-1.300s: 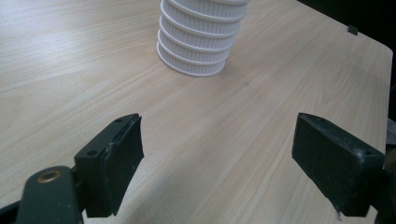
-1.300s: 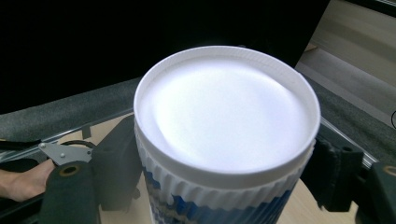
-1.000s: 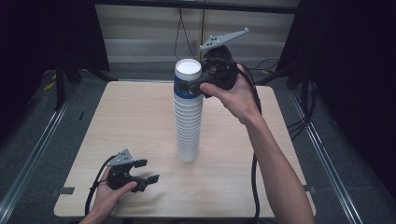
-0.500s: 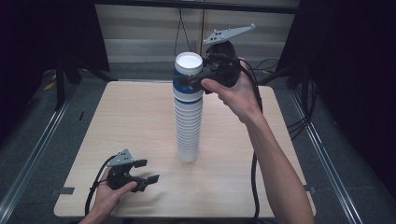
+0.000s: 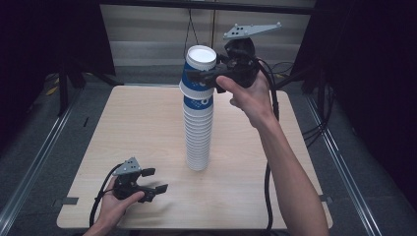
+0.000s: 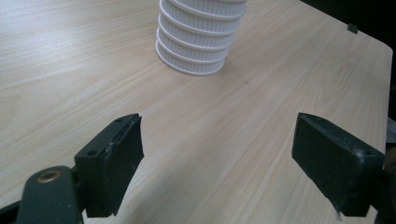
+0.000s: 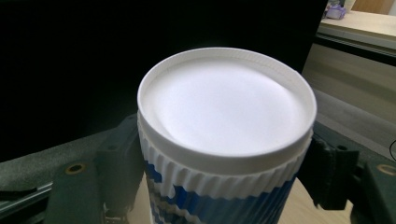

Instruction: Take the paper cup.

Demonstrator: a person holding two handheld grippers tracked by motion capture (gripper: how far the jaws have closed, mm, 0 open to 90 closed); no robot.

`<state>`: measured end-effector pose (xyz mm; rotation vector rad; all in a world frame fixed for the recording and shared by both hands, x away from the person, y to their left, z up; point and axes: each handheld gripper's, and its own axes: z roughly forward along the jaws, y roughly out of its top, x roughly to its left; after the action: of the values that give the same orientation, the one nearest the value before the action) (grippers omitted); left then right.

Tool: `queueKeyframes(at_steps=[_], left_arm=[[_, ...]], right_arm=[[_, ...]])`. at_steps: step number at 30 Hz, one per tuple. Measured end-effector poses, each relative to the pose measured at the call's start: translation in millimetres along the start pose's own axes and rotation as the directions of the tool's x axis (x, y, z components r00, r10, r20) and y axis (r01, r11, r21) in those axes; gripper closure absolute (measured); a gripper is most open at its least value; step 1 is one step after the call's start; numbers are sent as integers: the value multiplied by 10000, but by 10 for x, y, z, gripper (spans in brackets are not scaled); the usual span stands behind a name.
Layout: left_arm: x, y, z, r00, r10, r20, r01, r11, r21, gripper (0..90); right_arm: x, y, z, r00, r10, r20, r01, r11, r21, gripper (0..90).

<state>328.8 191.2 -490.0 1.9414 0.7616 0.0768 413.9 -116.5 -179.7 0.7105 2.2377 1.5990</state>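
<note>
Right gripper (image 5: pixel 199 77) jaws just closed onto top cup (image 7: pixel 224 140): white, ribbed, blue print. High view shows whole stack (image 5: pixel 198 123). Left gripper (image 6: pixel 219 163) wide, near stack's base.

We cannot see where the right gripper's (image 5: pixel 196 77) far jaw meets the top cup (image 7: pixel 226 140); the cup itself hides it. The left gripper view cuts off the cup stack (image 6: pixel 198 35) above its lowest rims. The table's (image 5: pixel 147 118) near edge is cropped.
</note>
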Motion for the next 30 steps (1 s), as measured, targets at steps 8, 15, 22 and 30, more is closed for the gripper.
queueKeyframes(at_steps=[8,15,22,30], left_arm=[[1,1,-3,10000,-29,37,29,10000,-2,165],[1,0,-3,10000,-26,16,26,10000,-7,165],[2,-1,-4,10000,-21,3,21,10000,-8,165],[3,-1,0,10000,-18,-8,18,10000,15,165]], right_arm=[[15,18,-53,9999,79,112,-73,9986,-530,260],[12,11,-95,9997,193,164,-175,9948,-1006,262],[23,28,-141,9995,233,223,-201,9906,-1354,262],[-1,51,-239,9991,388,189,-353,9865,-1599,263]])
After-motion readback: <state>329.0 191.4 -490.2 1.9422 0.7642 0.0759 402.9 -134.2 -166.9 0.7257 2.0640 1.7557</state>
